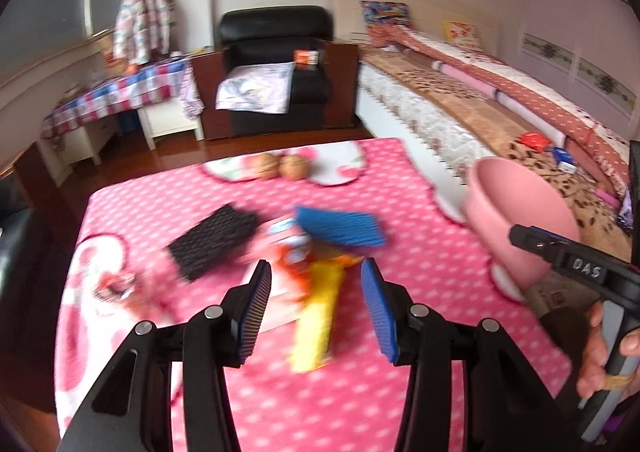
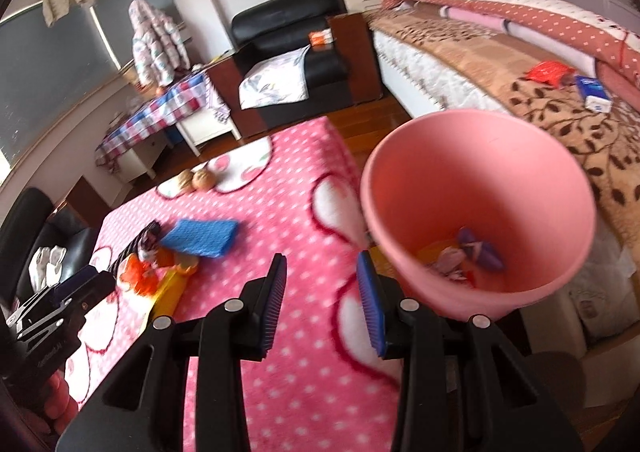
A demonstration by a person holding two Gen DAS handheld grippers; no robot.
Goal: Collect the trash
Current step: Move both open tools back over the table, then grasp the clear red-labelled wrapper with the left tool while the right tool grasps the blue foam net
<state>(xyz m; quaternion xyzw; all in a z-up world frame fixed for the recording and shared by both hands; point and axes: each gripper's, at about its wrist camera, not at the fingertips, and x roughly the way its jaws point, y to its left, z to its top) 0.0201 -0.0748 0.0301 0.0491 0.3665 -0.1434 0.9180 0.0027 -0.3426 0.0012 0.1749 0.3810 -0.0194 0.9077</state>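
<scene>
My left gripper [image 1: 316,268] hangs open over a pink dotted table [image 1: 360,392]. A yellow wrapper [image 1: 316,316] lies below its gap. An orange wrapper [image 1: 292,256] sits just beyond its left fingertip. Behind these lie a blue cloth pad [image 1: 340,230] and a black pad [image 1: 212,240]. My right gripper [image 2: 321,260] is open, with only tablecloth showing between its fingers. A pink bin [image 2: 480,180] sits close against its right finger, mouth toward the camera, with a purple wrapper [image 2: 480,252] and other scraps inside. I cannot tell what supports the bin.
Two round brown items [image 1: 280,168] lie at the table's far edge. A bed [image 2: 540,124] with a red packet [image 2: 548,72] and a blue box [image 2: 594,92] runs along the right. A black armchair [image 1: 276,52] and a checked-cloth desk [image 1: 120,92] stand behind.
</scene>
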